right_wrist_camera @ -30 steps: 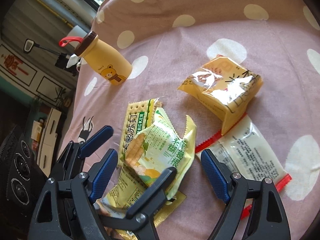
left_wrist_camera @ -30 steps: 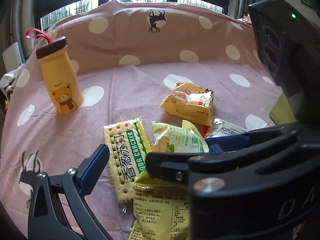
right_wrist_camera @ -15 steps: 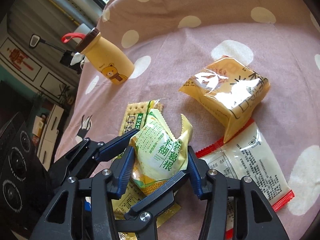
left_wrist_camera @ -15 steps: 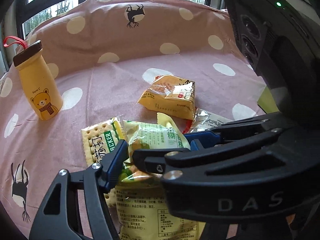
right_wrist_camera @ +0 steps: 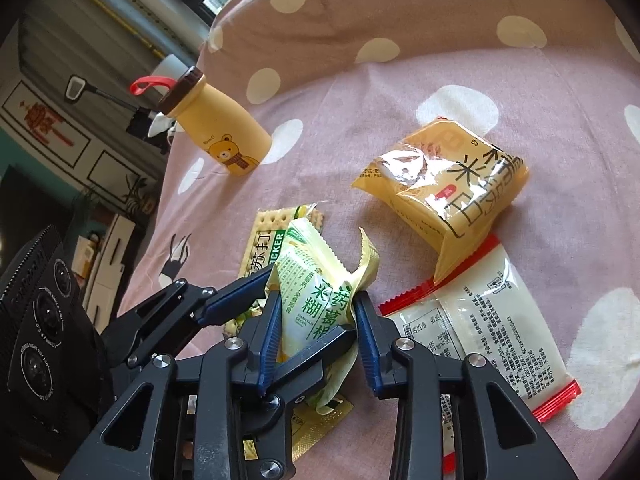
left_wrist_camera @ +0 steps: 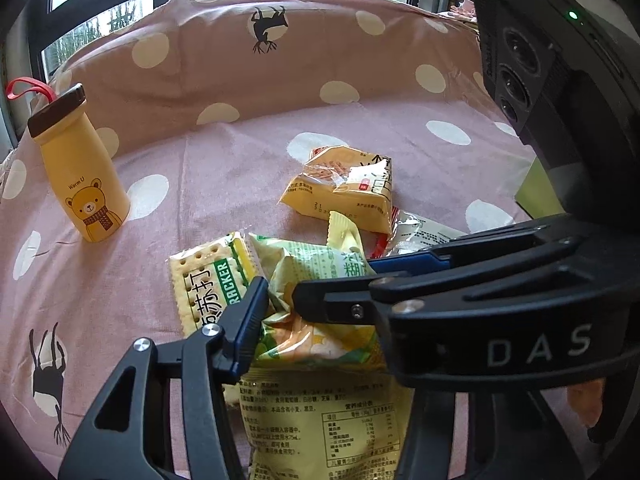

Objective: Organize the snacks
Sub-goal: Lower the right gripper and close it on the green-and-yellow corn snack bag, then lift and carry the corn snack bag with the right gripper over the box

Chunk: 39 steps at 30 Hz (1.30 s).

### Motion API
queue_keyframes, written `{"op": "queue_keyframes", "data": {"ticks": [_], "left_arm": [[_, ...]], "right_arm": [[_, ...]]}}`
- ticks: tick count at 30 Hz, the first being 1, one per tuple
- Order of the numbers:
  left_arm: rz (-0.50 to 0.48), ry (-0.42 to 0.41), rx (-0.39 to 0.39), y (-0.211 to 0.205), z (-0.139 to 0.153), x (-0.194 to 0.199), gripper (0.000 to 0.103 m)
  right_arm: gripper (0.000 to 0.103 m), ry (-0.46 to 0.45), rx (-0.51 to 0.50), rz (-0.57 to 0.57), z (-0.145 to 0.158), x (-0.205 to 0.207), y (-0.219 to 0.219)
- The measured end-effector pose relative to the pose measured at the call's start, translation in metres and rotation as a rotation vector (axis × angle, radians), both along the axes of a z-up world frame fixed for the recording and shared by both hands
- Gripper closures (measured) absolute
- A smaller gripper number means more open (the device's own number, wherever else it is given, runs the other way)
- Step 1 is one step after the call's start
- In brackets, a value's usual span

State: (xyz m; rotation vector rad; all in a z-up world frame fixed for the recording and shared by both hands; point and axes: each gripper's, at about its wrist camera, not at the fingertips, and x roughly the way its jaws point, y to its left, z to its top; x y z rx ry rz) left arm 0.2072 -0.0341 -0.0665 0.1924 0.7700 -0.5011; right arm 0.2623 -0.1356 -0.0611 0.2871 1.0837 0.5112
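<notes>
Fingers of the right gripper (right_wrist_camera: 318, 298) went from wide open a second ago to clamped on the green corn packet (right_wrist_camera: 308, 280) — so the pick looked basically made. The packet sat pinched at 6 o'clock in the right view, over the cracker pack (left_wrist_camera: 204, 280). The left gripper (left_wrist_camera: 318, 276) had narrowed in on the same packet; couldn't tell if it actually gripped. No bin or box in sight — just the bear bottle (left_wrist_camera: 80, 168) at 10 o'clock, cap on, contents hidden.
</notes>
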Motion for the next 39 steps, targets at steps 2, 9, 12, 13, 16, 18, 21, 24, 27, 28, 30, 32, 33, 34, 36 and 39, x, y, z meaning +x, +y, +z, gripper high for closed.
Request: {"op": "queue_keyframes", "data": {"ticks": [2, 9, 12, 13, 16, 18, 21, 24, 27, 28, 30, 32, 33, 34, 36, 39], "left_arm": [[-0.003, 0.001, 0.023, 0.000, 0.001, 0.000, 0.052], [0.016, 0.038, -0.028, 0.012, -0.001, 0.005, 0.048], [0.011, 0.032, -0.018, 0.011, 0.002, 0.003, 0.050], [0.009, 0.031, -0.022, 0.010, 0.002, 0.002, 0.050], [0.007, 0.043, -0.035, 0.010, 0.006, 0.002, 0.054], [0.008, 0.041, -0.021, 0.008, 0.009, 0.000, 0.054], [0.018, 0.003, 0.020, 0.001, 0.014, -0.007, 0.054], [0.019, -0.025, 0.035, -0.003, 0.020, -0.012, 0.055], [0.020, -0.025, 0.007, -0.001, 0.028, -0.018, 0.055], [0.019, -0.029, 0.002, -0.002, 0.030, -0.020, 0.055], [0.017, -0.028, 0.009, -0.005, 0.035, -0.025, 0.055], [0.012, -0.037, 0.011, -0.011, 0.038, -0.031, 0.055], [0.007, -0.041, 0.009, -0.013, 0.040, -0.034, 0.055], [0.003, -0.043, 0.003, -0.016, 0.043, -0.038, 0.055], [-0.007, -0.047, -0.011, -0.022, 0.048, -0.045, 0.055], [-0.026, -0.061, -0.023, -0.035, 0.057, -0.059, 0.055]], "right_arm": [[0.067, -0.006, 0.000, 0.008, 0.001, -0.002, 0.001], [0.068, -0.027, -0.017, 0.013, 0.004, -0.004, 0.007], [0.069, -0.024, 0.002, 0.013, 0.003, -0.003, 0.006], [0.069, -0.027, 0.002, 0.011, 0.004, -0.003, 0.005], [0.069, -0.034, -0.003, 0.008, 0.007, -0.005, 0.005], [0.069, -0.034, 0.001, 0.009, 0.009, -0.006, 0.004], [0.069, -0.056, -0.014, 0.009, 0.015, -0.009, 0.006], [0.069, -0.080, -0.042, 0.007, 0.022, -0.015, 0.006], [0.069, -0.088, -0.026, 0.001, 0.030, -0.020, 0.003], [0.069, -0.095, -0.026, -0.001, 0.034, -0.023, 0.002], [0.069, -0.107, -0.034, -0.006, 0.040, -0.029, 0.001], [0.069, -0.116, -0.031, -0.012, 0.044, -0.035, -0.001], [0.069, -0.120, -0.034, -0.015, 0.046, -0.038, -0.003], [0.069, -0.121, -0.038, -0.021, 0.050, -0.042, -0.006], [0.069, -0.125, -0.045, -0.030, 0.056, -0.048, -0.012], [0.069, -0.143, -0.073, -0.046, 0.069, -0.062, -0.020]]}}
